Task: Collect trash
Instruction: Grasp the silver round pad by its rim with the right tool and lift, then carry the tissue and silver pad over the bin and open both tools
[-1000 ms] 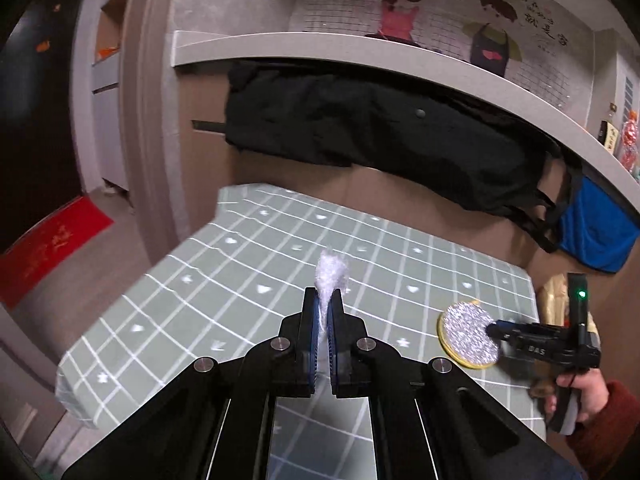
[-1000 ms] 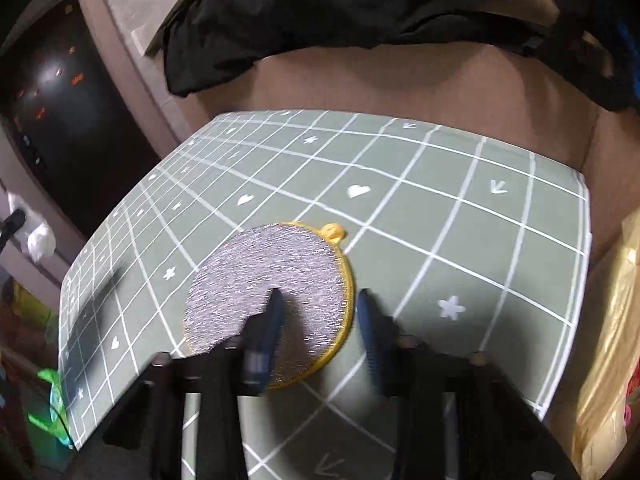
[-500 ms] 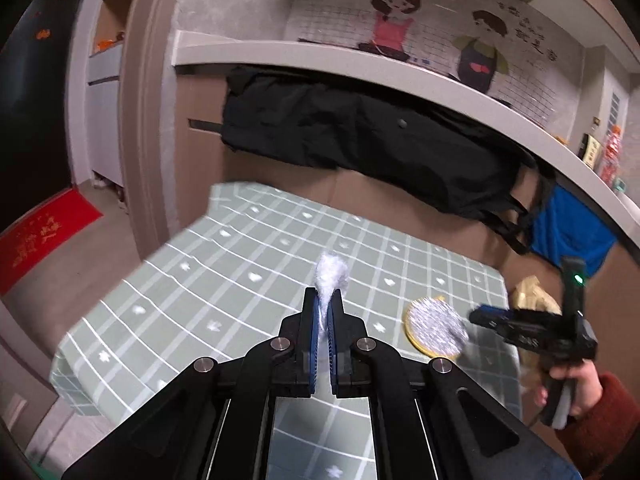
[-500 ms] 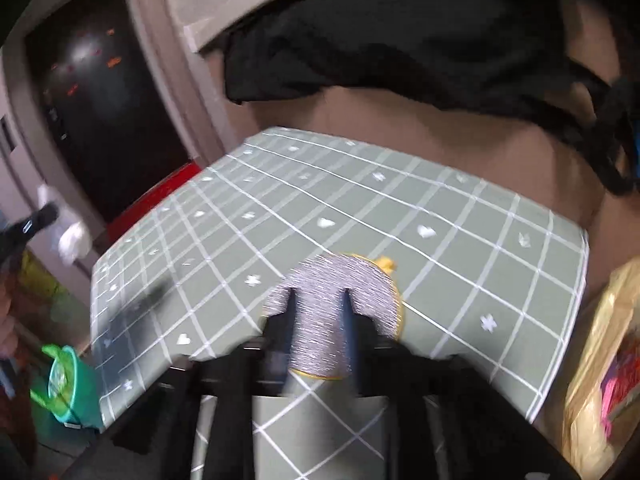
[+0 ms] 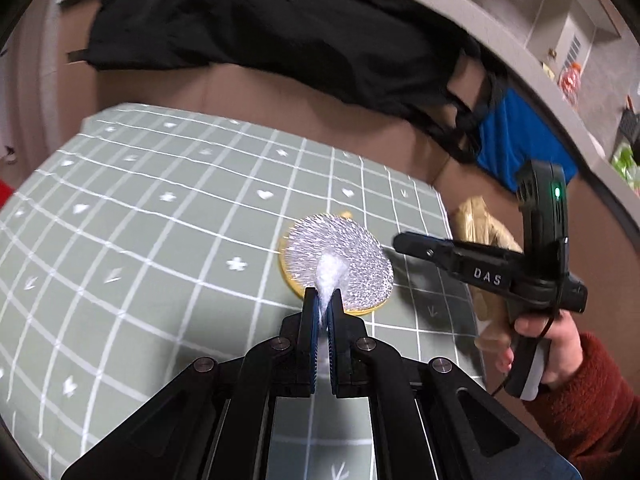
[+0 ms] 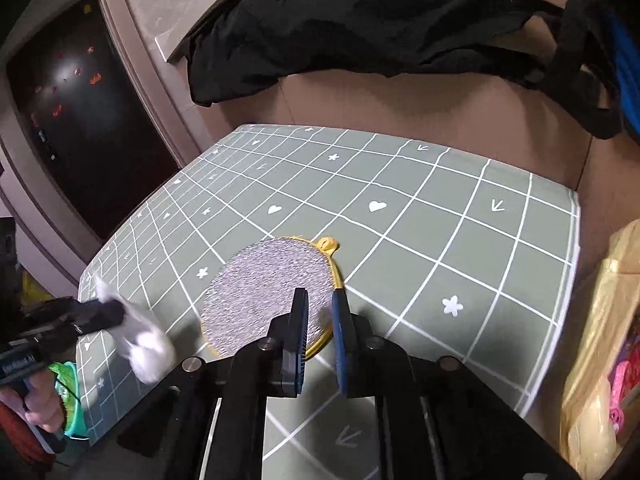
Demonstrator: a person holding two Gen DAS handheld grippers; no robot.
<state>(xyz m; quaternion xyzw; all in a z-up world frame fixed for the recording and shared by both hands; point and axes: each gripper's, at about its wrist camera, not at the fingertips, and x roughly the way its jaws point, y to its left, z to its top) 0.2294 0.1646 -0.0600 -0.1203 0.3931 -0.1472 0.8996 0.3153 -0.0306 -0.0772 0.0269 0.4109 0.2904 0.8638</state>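
Pinching a white crumpled tissue (image 5: 330, 272) between its blue pads, the left hand-held gripper (image 5: 324, 300) is clenched on the wad, which sticks out past the fingertips above the green checked worktop (image 5: 160, 240). In the right wrist view the same tissue (image 6: 144, 344) shows blurred at the left edge of the worktop (image 6: 440, 240), hanging from the left hand-held gripper (image 6: 116, 316).

The right hand-held gripper (image 6: 320, 312) hovers over the near rim of a round silver scouring pad with a yellow border (image 6: 268, 292). Its jaws have just been closing and stand with a narrow gap; the pad's yellow edge shows in the gap beneath them, and nothing appears gripped. From the left wrist view the pad (image 5: 340, 256) lies flat near the worktop's right side, with the right hand-held gripper (image 5: 404, 242) just beside it, held by a hand (image 5: 540, 344) in a rust-red sleeve (image 5: 592, 408).

A black garment (image 6: 380, 20) hangs over the ledge behind, and a yellowish bag (image 6: 600, 340) stands off the worktop's right edge.
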